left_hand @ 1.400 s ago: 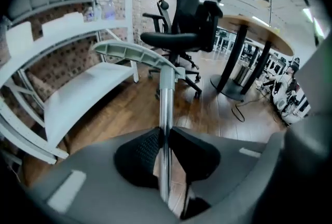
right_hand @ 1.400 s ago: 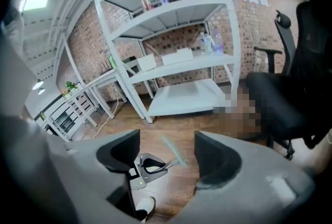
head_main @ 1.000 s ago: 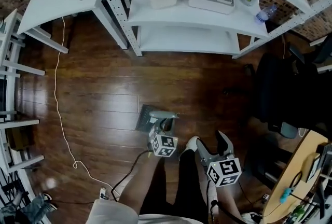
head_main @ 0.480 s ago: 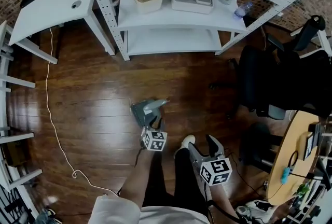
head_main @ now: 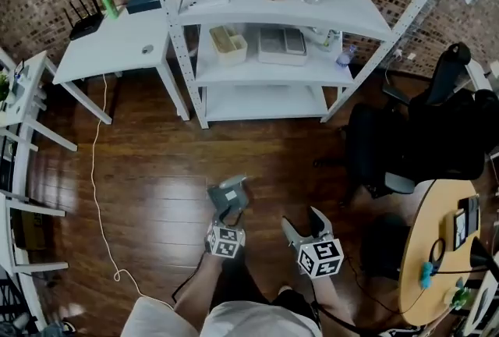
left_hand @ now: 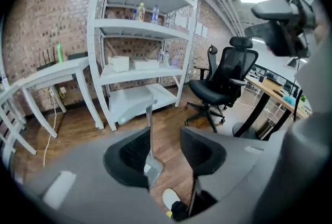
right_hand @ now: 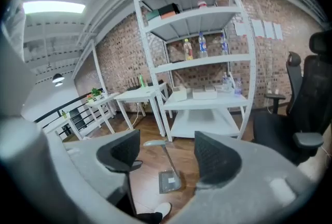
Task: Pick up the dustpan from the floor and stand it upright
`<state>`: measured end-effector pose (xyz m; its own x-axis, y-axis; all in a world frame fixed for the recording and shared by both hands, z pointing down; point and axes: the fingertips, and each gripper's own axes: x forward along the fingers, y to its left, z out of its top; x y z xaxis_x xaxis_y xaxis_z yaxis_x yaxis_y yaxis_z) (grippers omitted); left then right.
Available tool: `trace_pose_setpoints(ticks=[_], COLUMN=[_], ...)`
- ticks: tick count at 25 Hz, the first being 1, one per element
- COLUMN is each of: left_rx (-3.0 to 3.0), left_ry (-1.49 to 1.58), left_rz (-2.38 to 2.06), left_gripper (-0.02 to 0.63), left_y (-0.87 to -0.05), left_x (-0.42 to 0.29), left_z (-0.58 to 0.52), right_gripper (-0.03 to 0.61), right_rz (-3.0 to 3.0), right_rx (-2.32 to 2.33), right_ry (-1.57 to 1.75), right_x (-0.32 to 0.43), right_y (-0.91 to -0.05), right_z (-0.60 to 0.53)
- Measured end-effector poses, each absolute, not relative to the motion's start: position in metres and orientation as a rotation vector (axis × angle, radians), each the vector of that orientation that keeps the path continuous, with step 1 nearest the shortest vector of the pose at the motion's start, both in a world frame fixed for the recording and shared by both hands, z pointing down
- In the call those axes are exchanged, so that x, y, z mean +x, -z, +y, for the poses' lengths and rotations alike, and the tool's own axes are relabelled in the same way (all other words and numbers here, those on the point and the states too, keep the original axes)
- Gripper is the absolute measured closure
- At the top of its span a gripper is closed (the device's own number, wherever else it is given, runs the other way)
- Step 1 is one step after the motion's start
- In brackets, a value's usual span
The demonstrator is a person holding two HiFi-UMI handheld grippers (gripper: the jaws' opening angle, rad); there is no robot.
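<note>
Pulled left tool (head_main: 227,217) back off the dustpan (head_main: 226,195) since a second ago; was right at its handle then, sits just behind it in the head view. Raised right tool (head_main: 304,222) too over the same stretch.

Opening left tool (left_hand: 166,140) jaws at this moment. Seen through the gap in the left gripper view: dustpan (left_hand: 153,168) handle running straight up, close by the left-side jaw. Well clear of the right-side pad, so not clamped.

Standing upright on the wooden floor (head_main: 156,172), pan end down, handle end up, nothing holding it. Confirmed from the right gripper view: dustpan (right_hand: 170,181) free on the boards, grip end at top with nothing around it.

Holding right tool (right_hand: 167,140) with jaws wide apart, nothing gripped. Framed between them but farther off, down on the floor: the dustpan. Placed to the right of the left tool in the head view, near the dustpan but apart from it.

Backed by a white shelf rack (head_main: 265,70) beyond the dustpan, black office chair (head_main: 421,140) off to the right. Spotted a white shoe (left_hand: 171,198) on the floor below the left tool's gap, near the pan end.
</note>
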<state>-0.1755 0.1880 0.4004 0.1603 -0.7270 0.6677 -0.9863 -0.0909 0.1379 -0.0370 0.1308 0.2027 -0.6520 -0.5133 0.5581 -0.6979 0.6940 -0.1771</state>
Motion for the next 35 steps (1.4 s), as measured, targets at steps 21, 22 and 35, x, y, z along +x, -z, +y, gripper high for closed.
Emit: trace_pose_setpoints(ticks=[21,22,35], left_rx=[1.935,1.93,1.887], left_ry=[-0.084,-0.07,-0.059], left_rz=[-2.505,-2.523,-2.577], left_gripper=[0.284,0.284,0.285], left_y=[-0.002,0.004,0.017], left_x=[-0.012,-0.016,-0.053], left_z=[0.421,0.426,0.482], right_gripper=[0.262,0.262,0.262], right_rz=[-2.947,-2.958,-2.979], right_rx=[0.83,0.828,0.776], right_ry=[-0.014,0.008,0.043], right_x=[0.11,0.104,0.053], right_y=[-0.006,0.003,0.02], right_z=[0.348,0.351,0.4])
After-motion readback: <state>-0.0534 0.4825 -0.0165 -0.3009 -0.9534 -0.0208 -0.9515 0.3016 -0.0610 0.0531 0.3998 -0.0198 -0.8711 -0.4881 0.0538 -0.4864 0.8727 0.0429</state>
